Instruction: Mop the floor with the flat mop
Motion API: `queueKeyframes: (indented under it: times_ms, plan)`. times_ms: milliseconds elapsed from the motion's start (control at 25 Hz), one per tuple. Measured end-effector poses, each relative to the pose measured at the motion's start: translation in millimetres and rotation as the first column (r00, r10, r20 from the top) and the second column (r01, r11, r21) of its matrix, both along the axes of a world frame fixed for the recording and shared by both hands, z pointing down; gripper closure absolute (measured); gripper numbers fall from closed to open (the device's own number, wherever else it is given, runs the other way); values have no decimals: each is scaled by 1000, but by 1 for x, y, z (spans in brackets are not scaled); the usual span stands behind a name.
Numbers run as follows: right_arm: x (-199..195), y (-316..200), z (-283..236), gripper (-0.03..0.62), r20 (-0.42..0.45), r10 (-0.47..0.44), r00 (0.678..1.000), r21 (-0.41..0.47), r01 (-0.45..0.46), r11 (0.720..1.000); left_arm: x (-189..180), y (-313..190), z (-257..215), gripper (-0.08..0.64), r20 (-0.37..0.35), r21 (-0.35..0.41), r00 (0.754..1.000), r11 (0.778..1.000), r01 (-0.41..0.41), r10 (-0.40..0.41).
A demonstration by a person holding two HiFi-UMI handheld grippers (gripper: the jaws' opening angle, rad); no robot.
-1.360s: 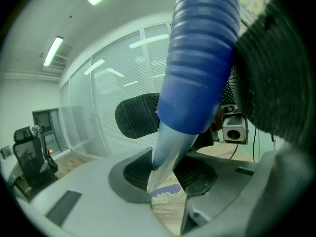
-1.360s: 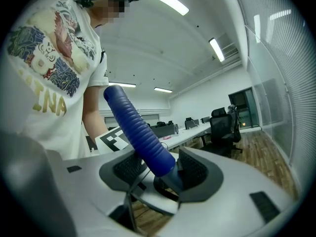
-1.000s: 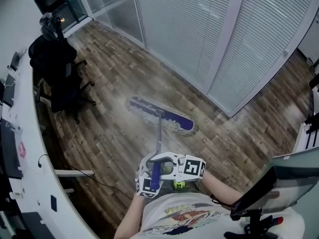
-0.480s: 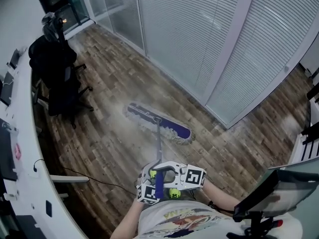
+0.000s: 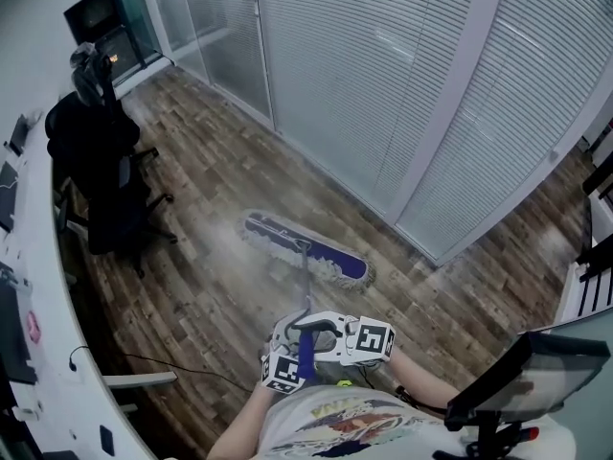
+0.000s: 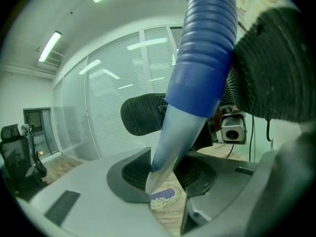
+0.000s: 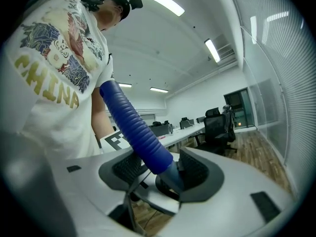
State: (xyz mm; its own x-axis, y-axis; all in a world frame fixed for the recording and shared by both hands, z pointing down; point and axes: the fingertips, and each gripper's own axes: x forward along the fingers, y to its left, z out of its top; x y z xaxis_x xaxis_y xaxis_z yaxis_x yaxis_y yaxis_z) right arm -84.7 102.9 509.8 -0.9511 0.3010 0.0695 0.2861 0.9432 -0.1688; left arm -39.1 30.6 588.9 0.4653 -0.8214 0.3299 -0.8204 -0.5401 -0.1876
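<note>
The flat mop head (image 5: 306, 248), purple with a pale fringe, lies on the wood-plank floor (image 5: 201, 161) in front of me. Its grey shaft (image 5: 306, 286) rises to a blue ribbed grip (image 5: 305, 351) at my waist. My left gripper (image 5: 290, 357) is shut on the mop handle (image 6: 197, 78), and the mop head (image 6: 163, 195) shows small between its jaws (image 6: 165, 174). Just above it, my right gripper (image 5: 316, 330) is also shut, clamping the blue grip (image 7: 136, 130) between its black pads (image 7: 197, 172).
A black office chair (image 5: 105, 185) stands at the left beside a long curved white desk (image 5: 43, 305). Glass partitions with blinds (image 5: 383, 84) run along the far side. A monitor (image 5: 536, 377) is at the lower right. A thin cable (image 5: 177, 350) lies on the floor near the desk.
The mop head has slid a short way over the floor, a little farther from the chair, and both hands moved with the handle. Neither grip has altered.
</note>
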Motion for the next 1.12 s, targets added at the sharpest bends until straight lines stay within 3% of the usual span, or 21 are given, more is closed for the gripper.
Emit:
queueKeyframes:
  times_ms: [600,880,1120]
  plan:
    - [-64,-112,7,357,12,55,998,-7,-55,998,-61,-109,6,449,22,8,997,998,-69,69]
    - [-88,-208,11,357,23,54,998,-1,-54,999,-86,-205,12,450,54,-1,997,998,-57,57]
    - [-90,-322,3,357,44,63,997,-21,-62,998,-89,-317,8,450,82,-15,994,998,-66,67]
